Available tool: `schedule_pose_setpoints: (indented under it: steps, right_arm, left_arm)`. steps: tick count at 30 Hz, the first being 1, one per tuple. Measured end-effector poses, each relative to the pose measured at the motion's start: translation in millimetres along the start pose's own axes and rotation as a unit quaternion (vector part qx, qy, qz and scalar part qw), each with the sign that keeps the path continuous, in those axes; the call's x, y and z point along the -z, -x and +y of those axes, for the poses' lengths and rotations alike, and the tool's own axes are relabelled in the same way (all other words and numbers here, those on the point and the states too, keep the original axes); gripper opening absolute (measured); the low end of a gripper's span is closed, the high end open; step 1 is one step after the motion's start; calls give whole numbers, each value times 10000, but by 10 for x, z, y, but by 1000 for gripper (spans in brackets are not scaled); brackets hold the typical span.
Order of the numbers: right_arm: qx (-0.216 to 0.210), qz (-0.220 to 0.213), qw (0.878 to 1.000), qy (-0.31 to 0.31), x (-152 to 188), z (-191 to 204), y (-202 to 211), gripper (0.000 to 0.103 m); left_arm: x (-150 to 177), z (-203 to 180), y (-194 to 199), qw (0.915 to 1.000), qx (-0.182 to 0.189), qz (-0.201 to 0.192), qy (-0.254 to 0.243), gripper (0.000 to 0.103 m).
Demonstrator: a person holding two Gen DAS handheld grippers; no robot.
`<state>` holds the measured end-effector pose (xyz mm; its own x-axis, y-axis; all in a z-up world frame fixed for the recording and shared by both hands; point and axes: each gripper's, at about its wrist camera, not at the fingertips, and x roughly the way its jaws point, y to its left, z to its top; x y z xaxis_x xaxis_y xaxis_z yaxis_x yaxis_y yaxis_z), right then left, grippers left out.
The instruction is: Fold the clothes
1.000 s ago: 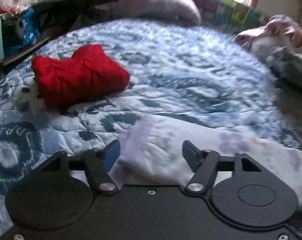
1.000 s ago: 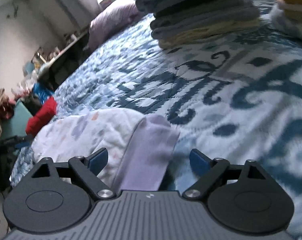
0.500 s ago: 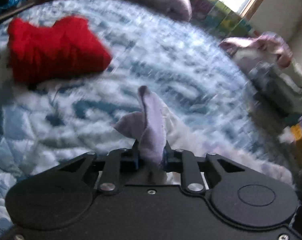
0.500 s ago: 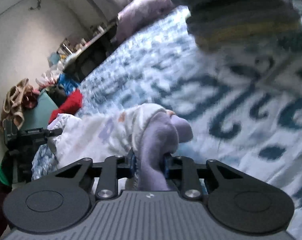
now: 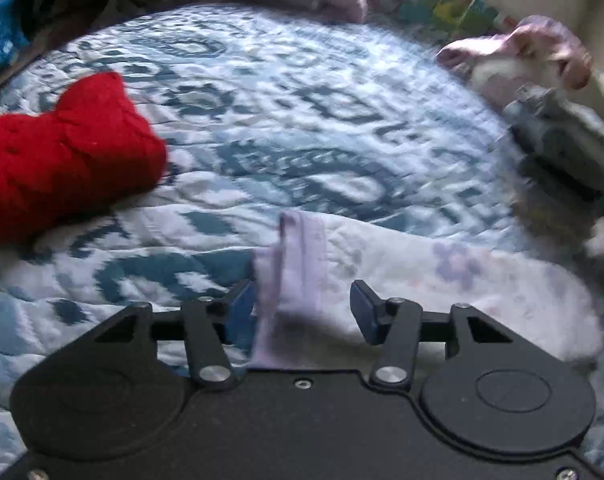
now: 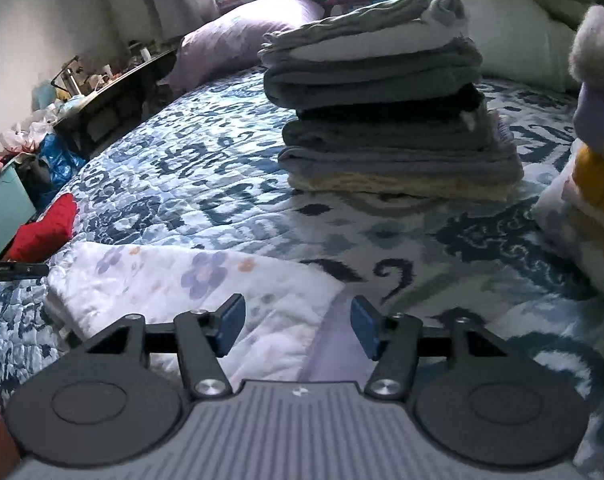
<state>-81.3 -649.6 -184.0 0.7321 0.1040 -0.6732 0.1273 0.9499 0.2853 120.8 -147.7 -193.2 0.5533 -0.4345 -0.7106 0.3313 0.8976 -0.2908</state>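
A white floral garment [image 6: 189,280] with lilac cuffs lies flat on the blue patterned quilt [image 6: 189,168]. In the left wrist view the same floral garment [image 5: 442,272] stretches off to the right, and its lilac cuff [image 5: 293,264] stands crumpled between the spread fingers of my left gripper [image 5: 302,308], which is open. My right gripper [image 6: 297,320] is open too, its blue pads either side of the garment's edge and the lilac band [image 6: 334,344] below it. Neither gripper holds the cloth.
A red knit garment [image 5: 57,156] lies left of the floral one. A tall stack of folded grey clothes [image 6: 382,112] sits mid-bed, a second pile [image 6: 594,184] at the right edge. Lilac pillows [image 6: 237,44] line the headboard. A cluttered shelf [image 6: 101,92] runs along the left.
Both grippers closed on the lilac cuffs and lifted them half a second ago. Now both have opened and the garment lies back on the quilt, folded over.
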Motion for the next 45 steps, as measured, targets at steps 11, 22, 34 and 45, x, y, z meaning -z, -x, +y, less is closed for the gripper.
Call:
schedule_pose_setpoints:
  steps: [11, 22, 34, 45]
  right_arm:
    - [-13, 516, 9964, 673, -81, 41, -643, 67]
    - [-13, 450, 9921, 1168, -50, 135, -751, 18]
    - [141, -54, 9804, 1962, 31, 477, 3, 15]
    - [208, 38, 9695, 2441, 368, 673, 560, 9]
  left_arm:
    - [-300, -347, -510, 9958, -77, 467, -780, 56]
    - [-234, -508, -619, 9887, -437, 410, -1376, 8]
    - [-71, -636, 233, 9812, -27, -584, -1841, 6]
    - [433, -650, 926, 9697, 148, -906, -2266, 6]
